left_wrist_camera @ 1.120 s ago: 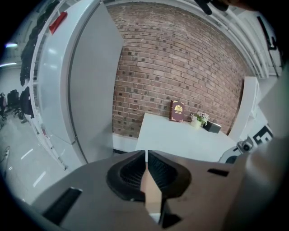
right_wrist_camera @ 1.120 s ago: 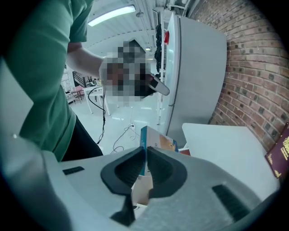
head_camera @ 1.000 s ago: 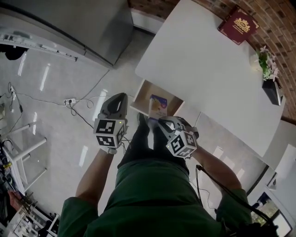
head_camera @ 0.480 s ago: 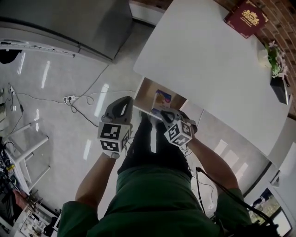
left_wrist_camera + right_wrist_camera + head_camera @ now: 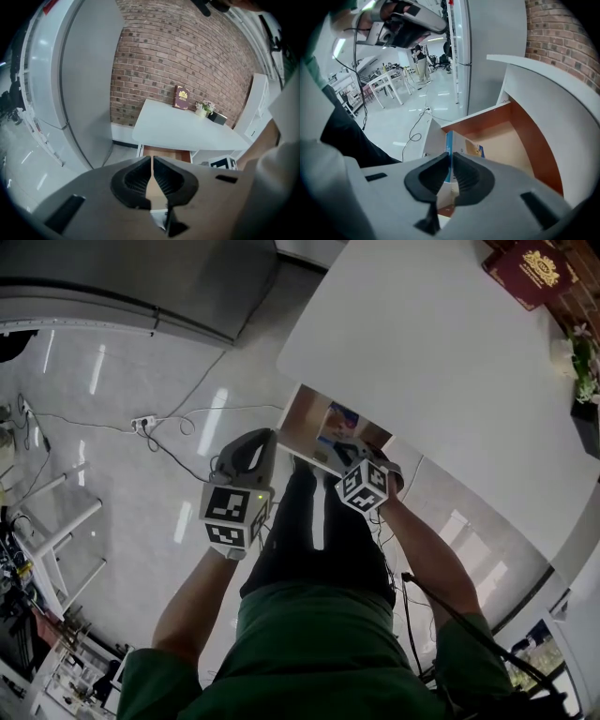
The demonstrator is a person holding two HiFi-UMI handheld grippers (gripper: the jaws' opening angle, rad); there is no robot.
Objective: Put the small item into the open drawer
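A thin box [image 5: 462, 144] is gripped edgewise between the right gripper [image 5: 451, 158] jaws, the open drawer [image 5: 513, 140] lying just beyond them, judged ready for release; the left gripper [image 5: 153, 164] jaws are closed, empty.

The right gripper [image 5: 345, 444] has pushed forward. A second ago the front panel of the open drawer [image 5: 302, 452] lay ahead of its jaws; now the panel sits beneath them. The small printed box [image 5: 339, 417] pinched in the jaws has travelled with the gripper and now hangs farther in over the drawer's floor, just ahead of the gripper.
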